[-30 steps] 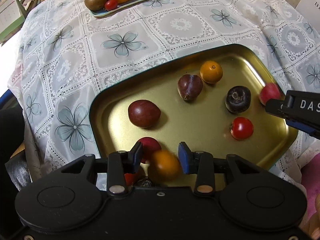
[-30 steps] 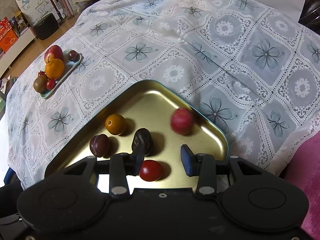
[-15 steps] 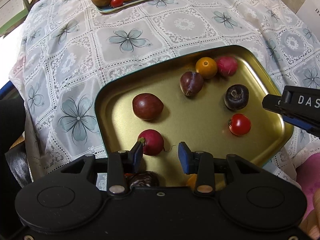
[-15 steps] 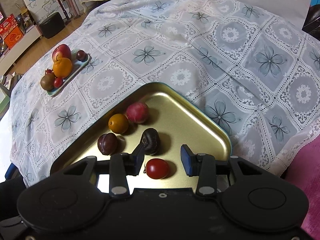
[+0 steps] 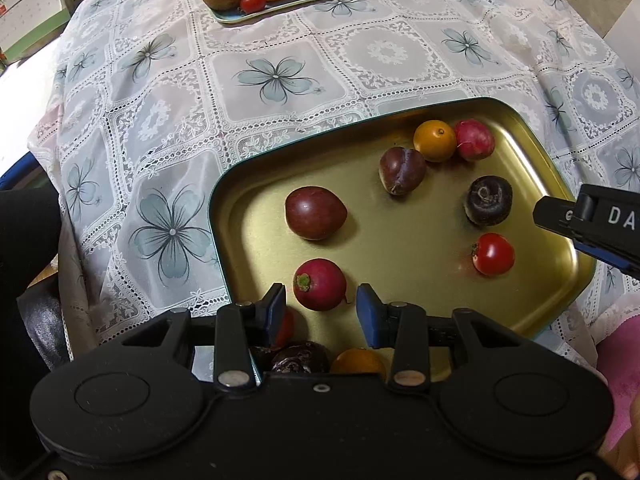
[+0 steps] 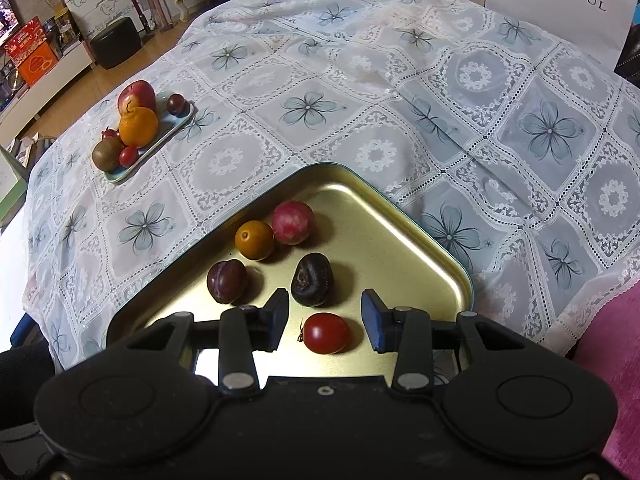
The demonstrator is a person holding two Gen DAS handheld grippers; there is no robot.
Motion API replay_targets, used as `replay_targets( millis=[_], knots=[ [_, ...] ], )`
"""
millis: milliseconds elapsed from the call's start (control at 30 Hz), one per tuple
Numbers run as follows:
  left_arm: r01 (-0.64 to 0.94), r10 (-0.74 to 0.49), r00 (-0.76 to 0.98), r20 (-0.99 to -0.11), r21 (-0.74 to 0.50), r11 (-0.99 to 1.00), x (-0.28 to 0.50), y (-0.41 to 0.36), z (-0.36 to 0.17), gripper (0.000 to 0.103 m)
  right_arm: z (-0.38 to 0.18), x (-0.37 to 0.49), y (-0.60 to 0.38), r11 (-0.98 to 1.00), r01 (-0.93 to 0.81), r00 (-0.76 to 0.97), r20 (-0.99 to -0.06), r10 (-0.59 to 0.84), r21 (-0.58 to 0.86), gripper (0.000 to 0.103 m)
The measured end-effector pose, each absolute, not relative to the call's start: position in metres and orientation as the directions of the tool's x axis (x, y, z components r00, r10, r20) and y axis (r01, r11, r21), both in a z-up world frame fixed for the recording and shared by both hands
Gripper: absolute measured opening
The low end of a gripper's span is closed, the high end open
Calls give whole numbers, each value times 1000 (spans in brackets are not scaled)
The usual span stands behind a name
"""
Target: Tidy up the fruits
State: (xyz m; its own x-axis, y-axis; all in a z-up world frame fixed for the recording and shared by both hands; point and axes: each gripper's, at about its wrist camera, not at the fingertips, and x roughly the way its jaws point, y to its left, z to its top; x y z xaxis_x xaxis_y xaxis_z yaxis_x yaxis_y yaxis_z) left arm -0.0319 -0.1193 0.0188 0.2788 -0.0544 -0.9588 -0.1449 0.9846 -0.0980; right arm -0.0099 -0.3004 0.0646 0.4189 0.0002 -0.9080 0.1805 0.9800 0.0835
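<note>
A gold metal tray (image 5: 400, 304) (image 6: 400, 220) lies on the tablecloth with several small fruits loose in it. My left gripper (image 5: 321, 314) is open, and a red radish-like fruit (image 5: 319, 284) sits just ahead between its fingers, untouched. Farther in lie a maroon plum (image 5: 315, 212), a dark plum (image 5: 401, 170), a small orange (image 5: 435, 140), a pink-red fruit (image 5: 474, 139), a blackish fruit (image 5: 489, 200) and a cherry tomato (image 5: 493, 254). My right gripper (image 6: 325, 322) is open, with the cherry tomato (image 6: 325, 333) between its fingers. Its body (image 5: 592, 224) reaches in from the tray's right.
A light blue plate (image 5: 276, 4) (image 6: 152, 144) at the far side holds an orange, an apple, a kiwi, a tomato and a dark plum. The lace floral tablecloth (image 5: 280, 80) covers the table and drapes over its edges. A white sign (image 6: 560, 0) stands at the back right.
The pink-red fruit rolled from the tray's right side to rest beside the small orange. Near my left gripper the fruits shifted: the orange one slid back under the gripper body and the radish-like fruit came into view.
</note>
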Motion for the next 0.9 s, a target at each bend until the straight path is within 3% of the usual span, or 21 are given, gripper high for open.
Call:
replay_targets(
  millis=[900],
  knots=[
    [-203, -28, 301, -953, -92, 975, -29, -103, 23, 47, 65, -11, -296, 988, 135, 420, -908, 6, 69, 41]
  ],
)
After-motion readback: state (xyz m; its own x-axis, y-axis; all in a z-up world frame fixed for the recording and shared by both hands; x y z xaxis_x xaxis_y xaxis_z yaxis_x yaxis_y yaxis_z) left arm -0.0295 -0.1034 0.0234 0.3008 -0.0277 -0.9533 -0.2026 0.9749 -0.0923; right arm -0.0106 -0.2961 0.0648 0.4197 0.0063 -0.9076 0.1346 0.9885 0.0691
